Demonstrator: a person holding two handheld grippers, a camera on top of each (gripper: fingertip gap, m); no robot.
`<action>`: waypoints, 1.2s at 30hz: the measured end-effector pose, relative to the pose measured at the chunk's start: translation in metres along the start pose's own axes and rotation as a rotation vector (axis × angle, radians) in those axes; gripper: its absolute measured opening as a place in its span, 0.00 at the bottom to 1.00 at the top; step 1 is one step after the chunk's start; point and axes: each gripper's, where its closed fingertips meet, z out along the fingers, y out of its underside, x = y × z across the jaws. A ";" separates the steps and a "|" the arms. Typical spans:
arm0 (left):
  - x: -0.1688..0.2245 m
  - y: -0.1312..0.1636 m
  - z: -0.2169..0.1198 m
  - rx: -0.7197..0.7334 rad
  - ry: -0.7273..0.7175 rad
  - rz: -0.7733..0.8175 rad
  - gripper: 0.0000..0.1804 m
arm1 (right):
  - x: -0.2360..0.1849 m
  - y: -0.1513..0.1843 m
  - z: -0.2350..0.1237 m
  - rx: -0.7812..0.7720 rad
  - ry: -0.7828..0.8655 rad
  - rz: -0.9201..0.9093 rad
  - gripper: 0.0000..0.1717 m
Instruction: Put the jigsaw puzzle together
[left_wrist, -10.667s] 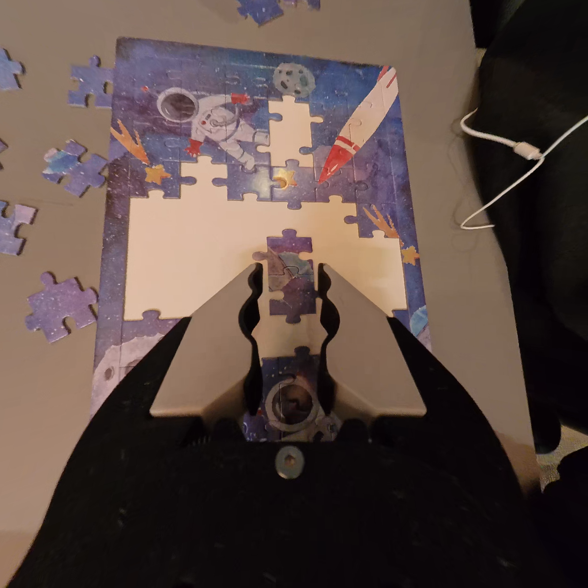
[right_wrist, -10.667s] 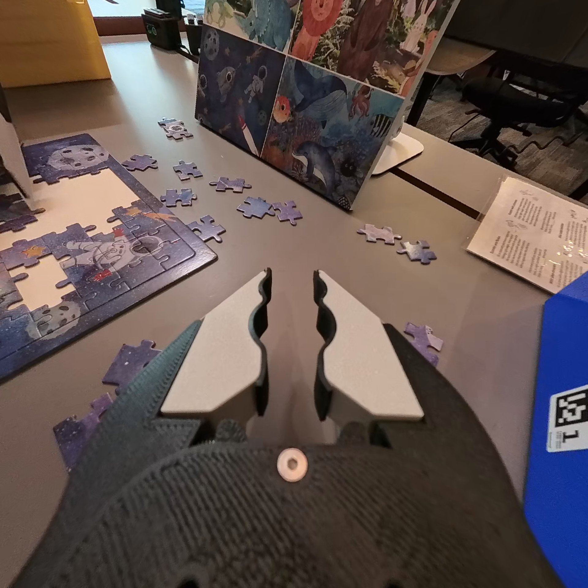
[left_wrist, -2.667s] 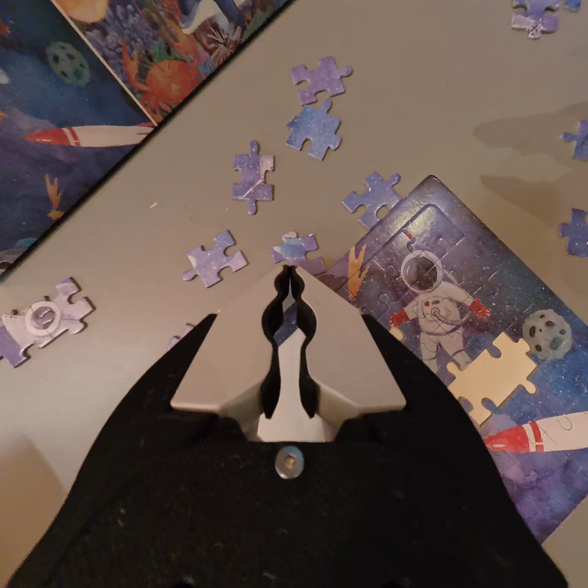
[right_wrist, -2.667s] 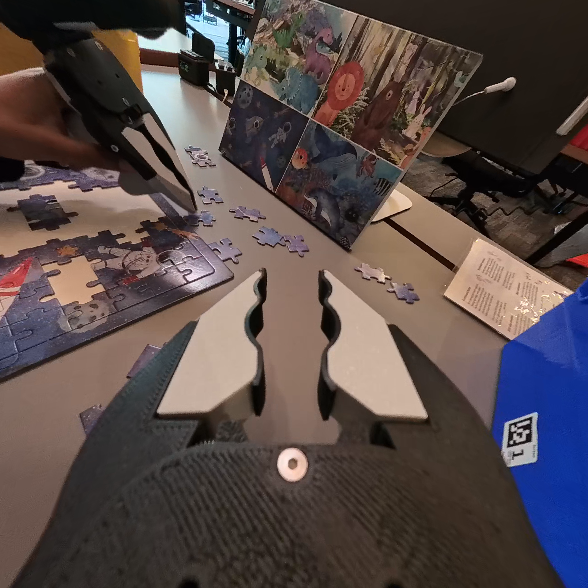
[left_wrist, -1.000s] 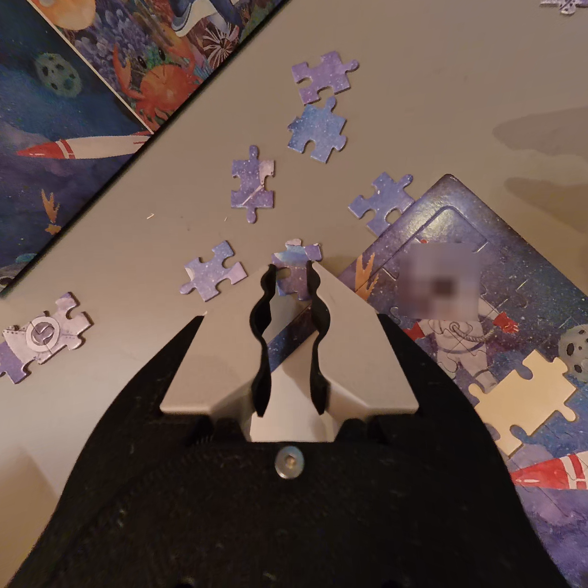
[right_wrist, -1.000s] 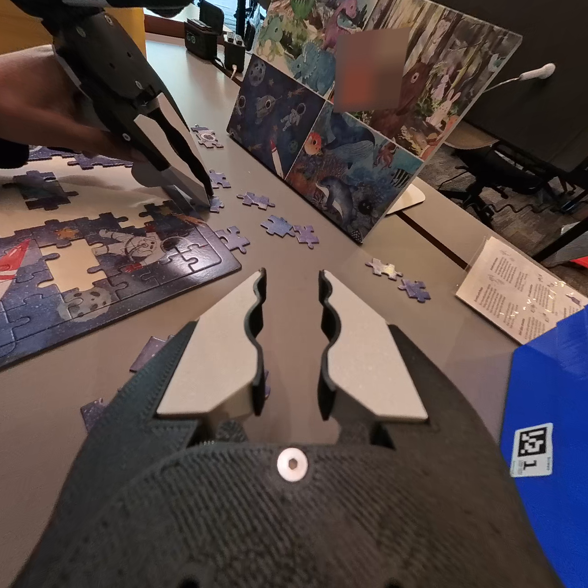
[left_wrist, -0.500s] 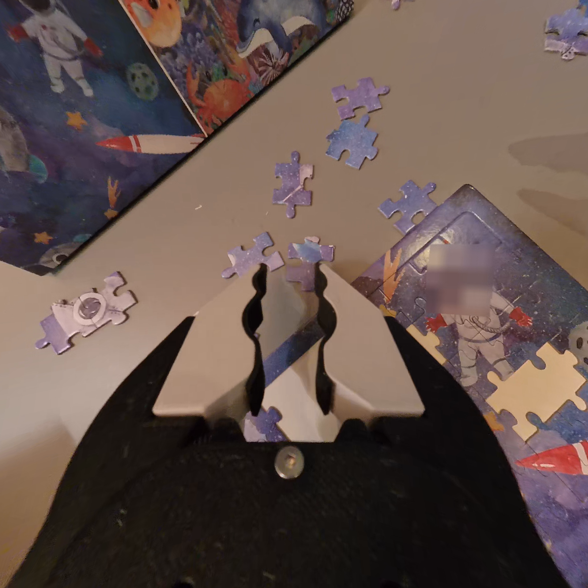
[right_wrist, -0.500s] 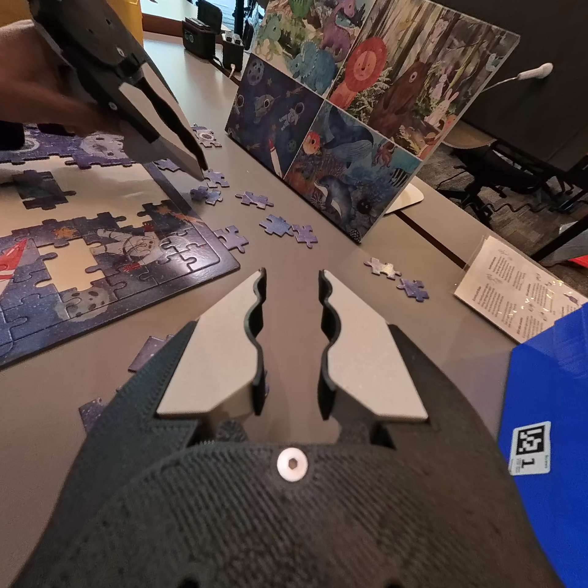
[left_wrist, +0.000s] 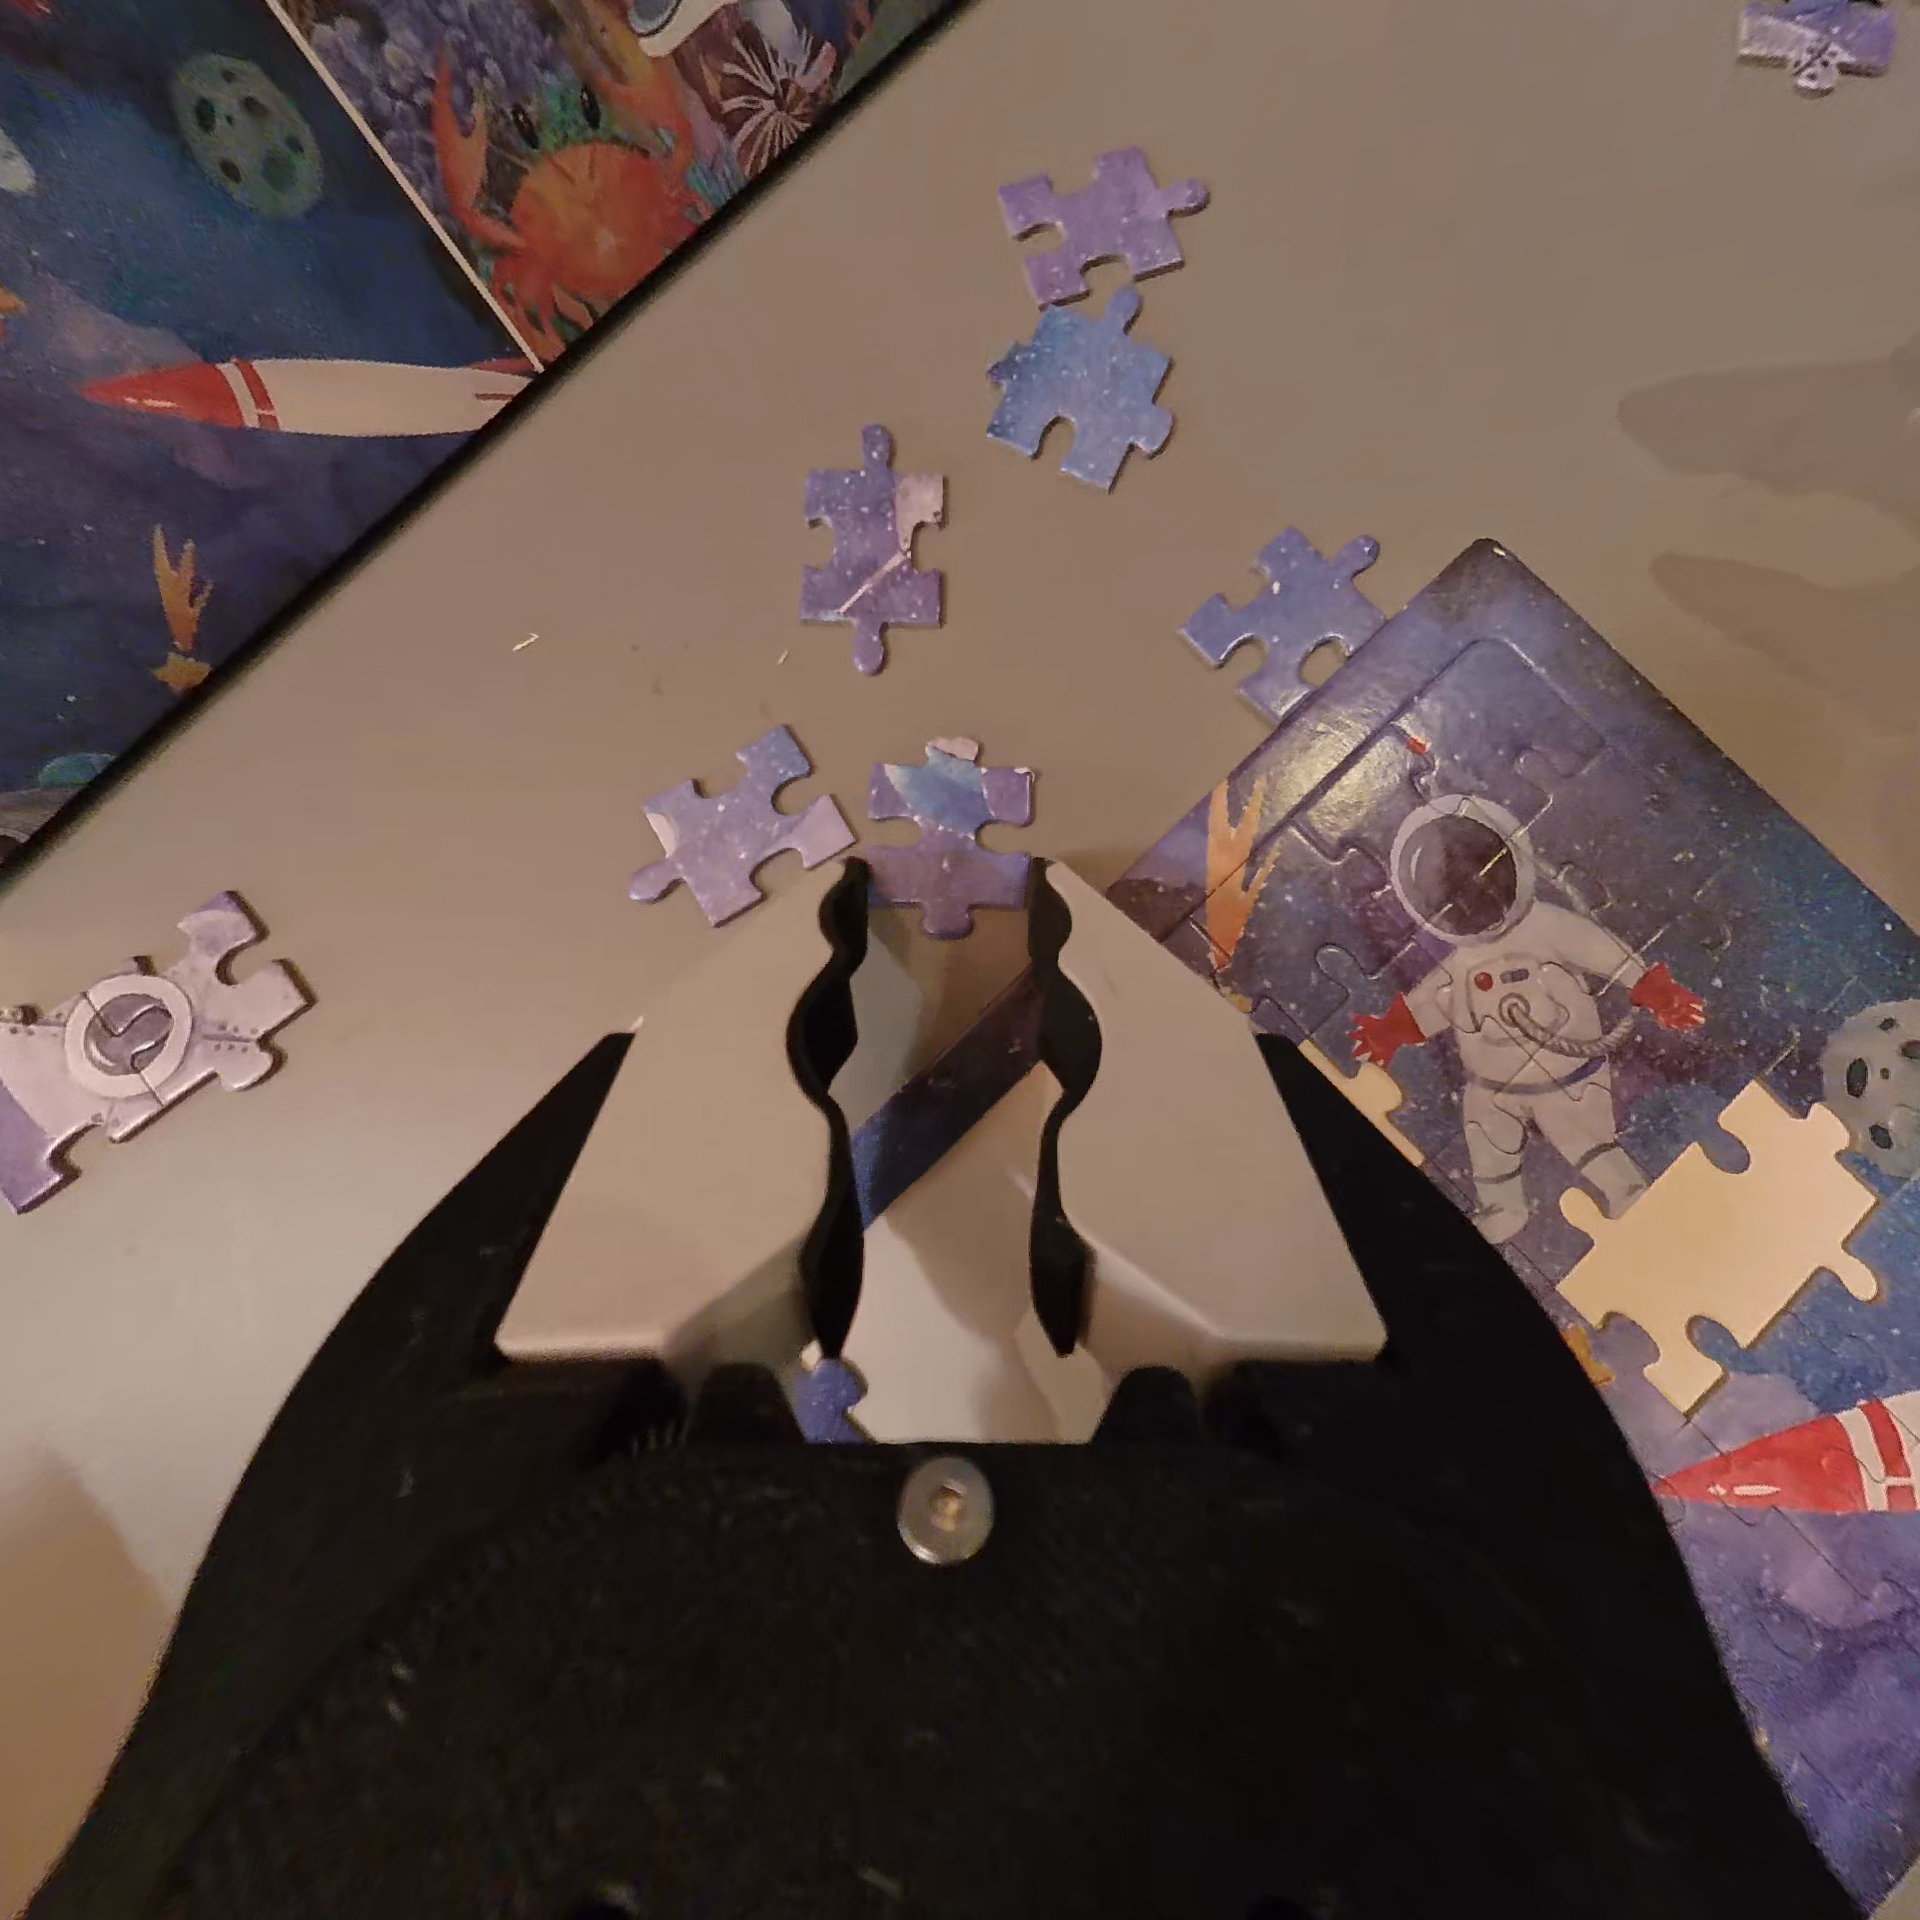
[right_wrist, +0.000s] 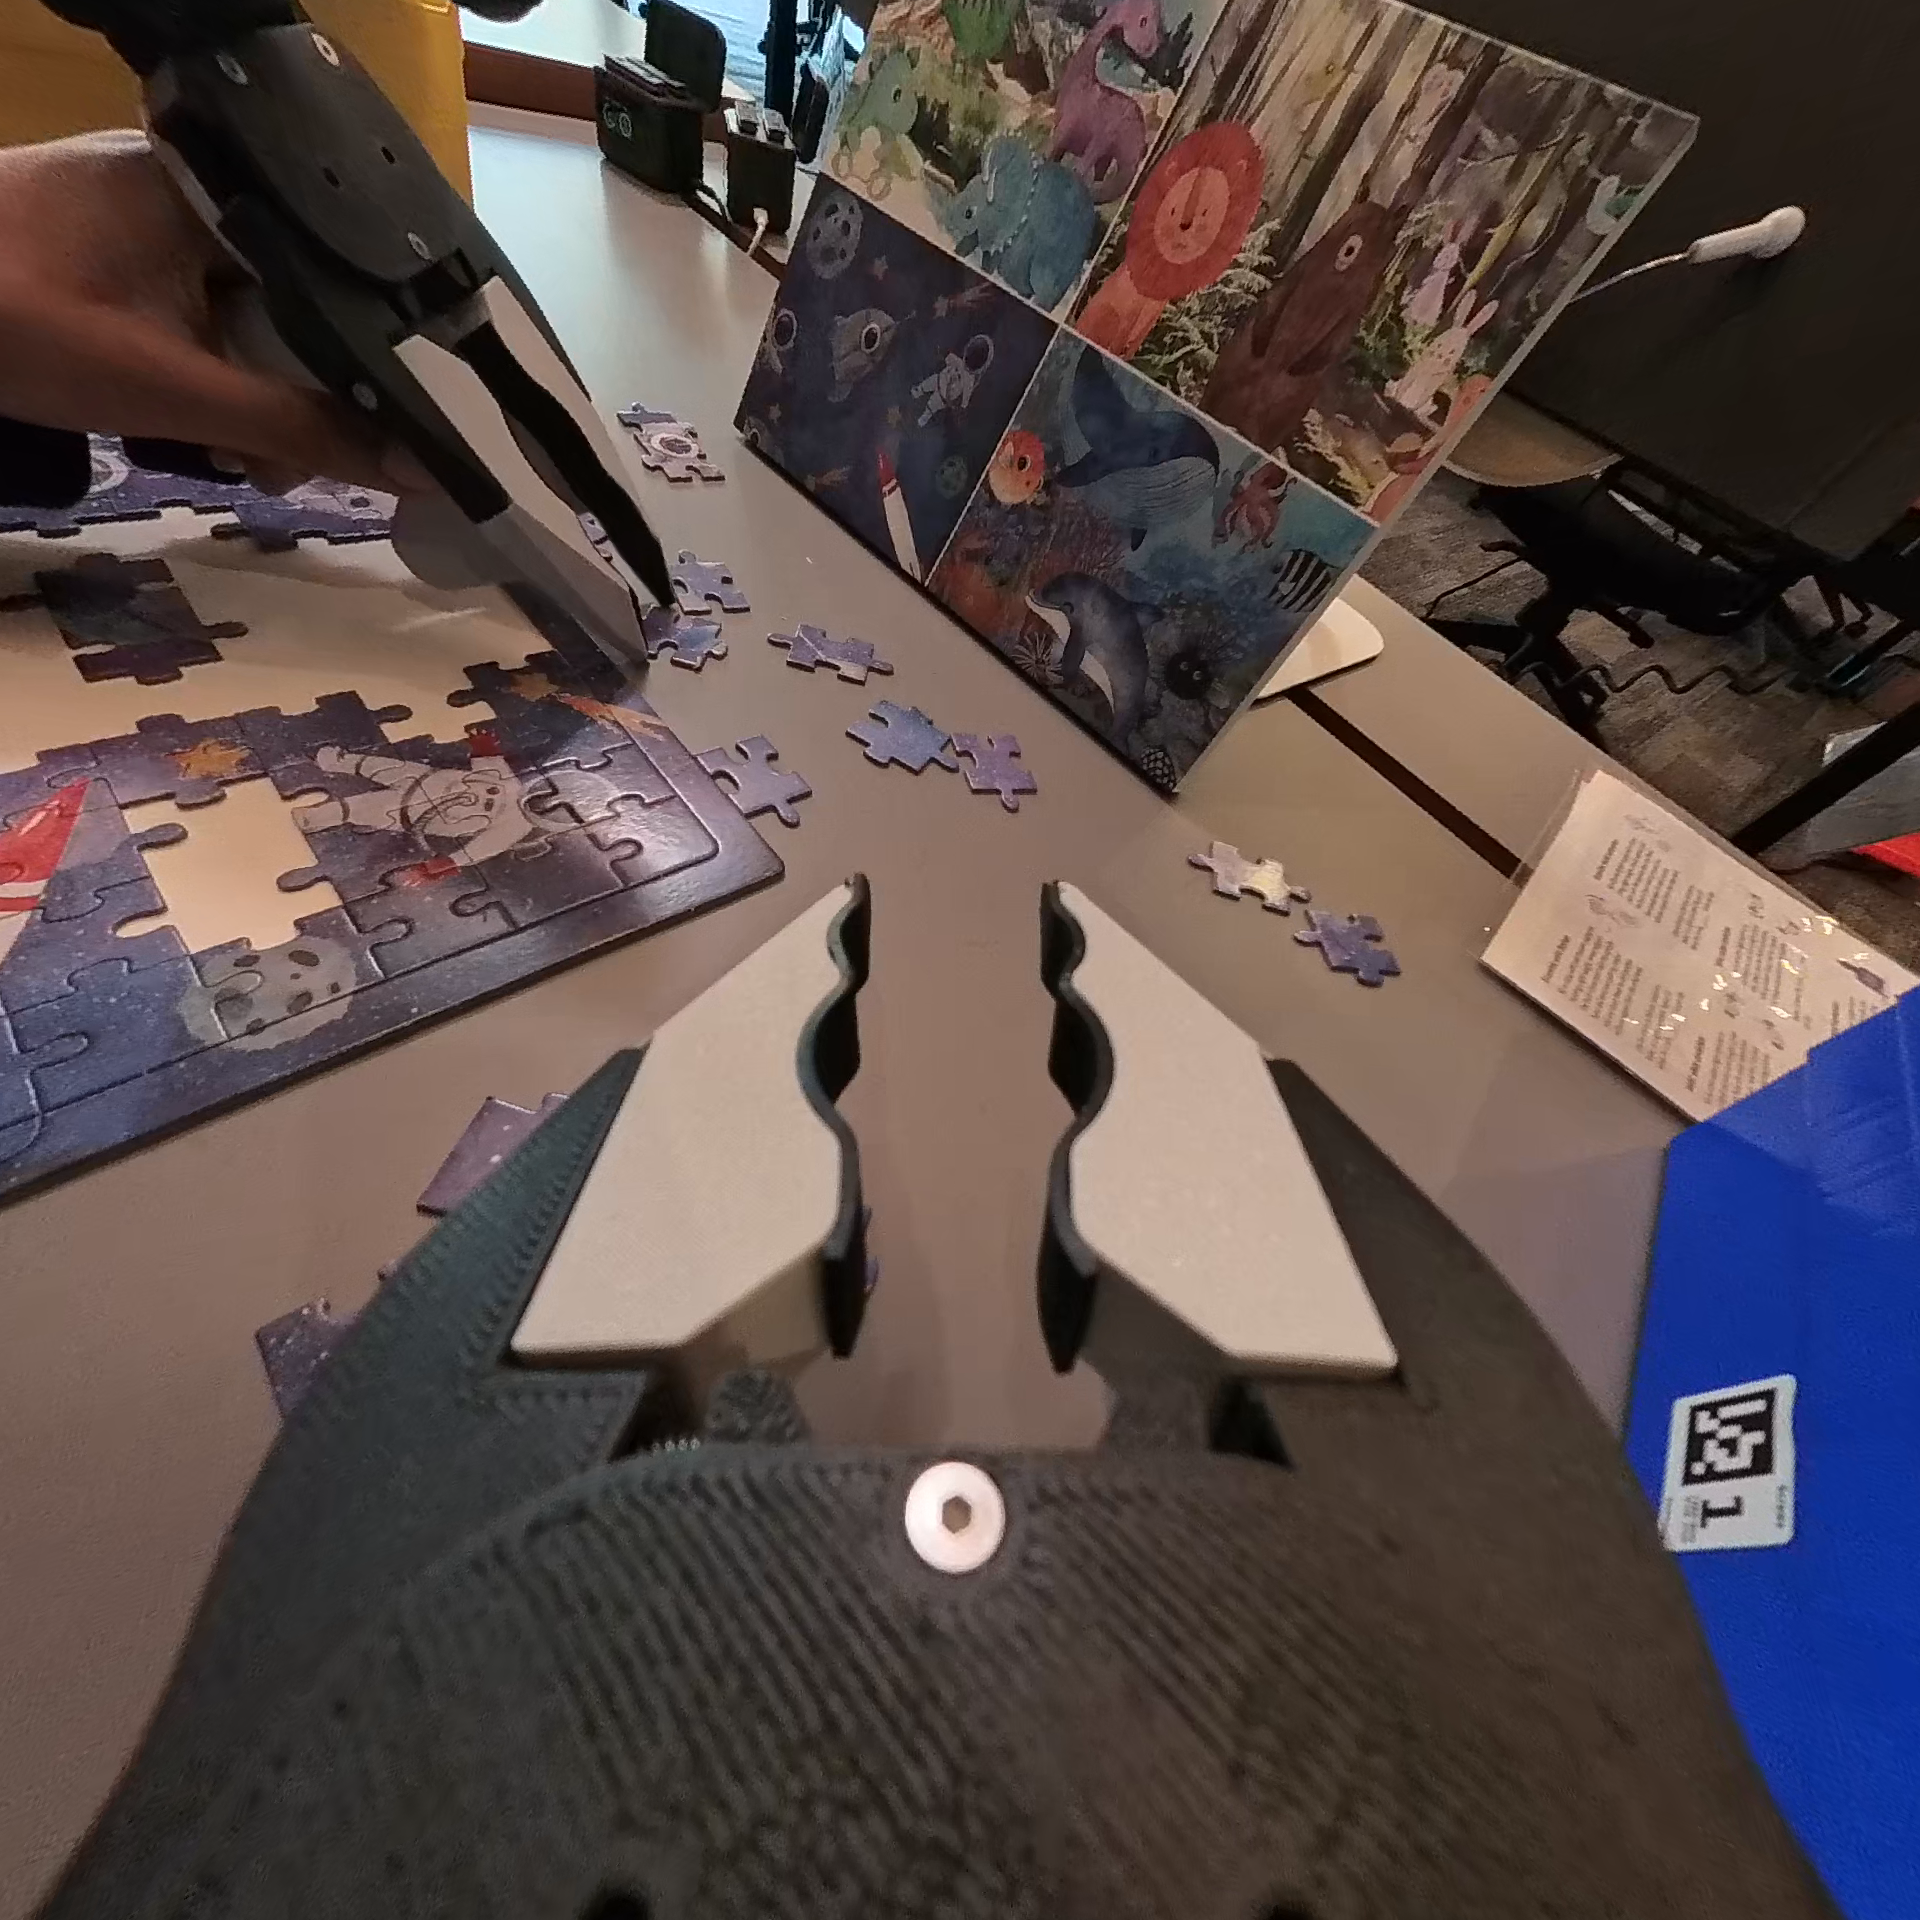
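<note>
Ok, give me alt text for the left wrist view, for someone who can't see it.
The open left gripper brackets a purple-blue puzzle piece lying on a grey table. Other loose pieces lie around it, a partly finished astronaut puzzle sits to the right, and a picture board stands upper left.

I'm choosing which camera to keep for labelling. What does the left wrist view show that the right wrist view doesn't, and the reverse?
Only the left wrist view: the left gripper from above, open, its fingertips flanking a purple-blue puzzle piece on the table.

Only the right wrist view: the open right gripper over bare table, a blue box, a printed sheet and the hand holding the left gripper.

Both: the astronaut puzzle board, loose pieces and the standing picture panel.
</note>
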 end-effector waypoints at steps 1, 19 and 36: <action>0.000 0.000 0.000 -0.001 -0.001 0.003 0.17 | 0.000 0.000 0.000 0.000 0.000 -0.001 0.18; 0.005 -0.004 -0.031 0.048 -0.005 0.058 0.17 | 0.000 -0.005 -0.002 0.012 0.008 -0.014 0.18; 0.019 0.073 -0.108 0.035 0.071 0.236 0.17 | 0.004 0.001 0.001 0.002 0.017 0.011 0.18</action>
